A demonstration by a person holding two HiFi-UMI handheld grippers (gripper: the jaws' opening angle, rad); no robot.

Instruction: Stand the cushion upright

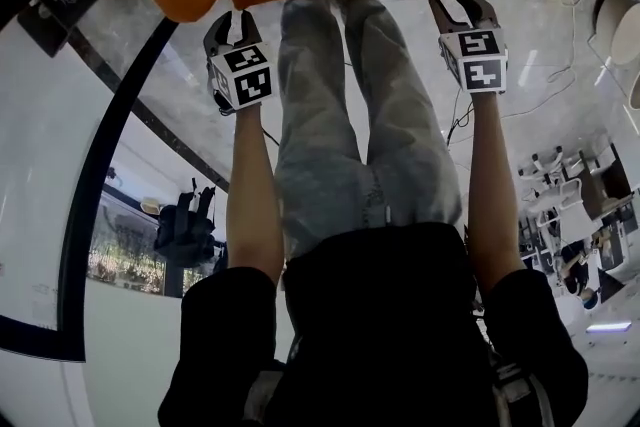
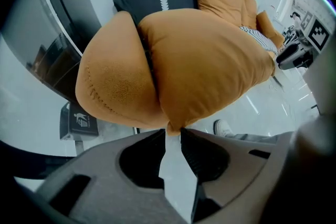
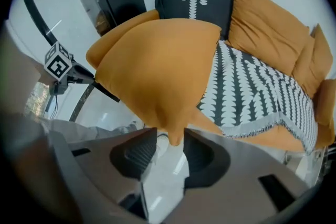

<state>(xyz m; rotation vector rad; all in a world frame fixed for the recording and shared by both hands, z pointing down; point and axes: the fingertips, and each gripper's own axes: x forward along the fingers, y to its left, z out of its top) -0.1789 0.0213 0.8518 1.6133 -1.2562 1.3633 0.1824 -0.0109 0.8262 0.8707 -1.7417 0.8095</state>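
A: Start big. What's in front of the person?

B: The sofa [image 3: 262, 144], orange, running off to the far right. A black-and-white throw [image 3: 252, 92] covers its seat and orange back cushions [image 3: 262, 29] lean along the far side.

A: And the cushion we care about?

B: The cushion [image 3: 157, 71] is at the sofa's left end, nearer than the throw, with its two near corners pointing at the grippers. Just left of it is another orange bulge [image 2: 105, 86], either a second cushion or the sofa arm. I can't tell how much of the cushion's weight rests on the seat.

A: How do the tools stand?

B: The left gripper [image 2: 170, 134] is narrow, pinching only the very tip of the left corner. The right gripper [image 3: 170, 136] is spread wide. The right corner hangs between its jaws, but they aren't pressing on it.

A: So only one side is really gripped. What's the worry?

B: I see three. With the right jaws slack, that side could sag or swing away, and the cushion would twist round the left pinch. The left hold is on a small nub of soft fabric, so a tug might pull it free. The person's legs [image 1: 360, 115] and the glossy floor [image 1: 150, 65] are right below, so a slip would probably send it off the front edge.

A: And standing it upright?

B: It looks plump and floppy. I'd guess it slumps forward unless it's leaned against something behind it.
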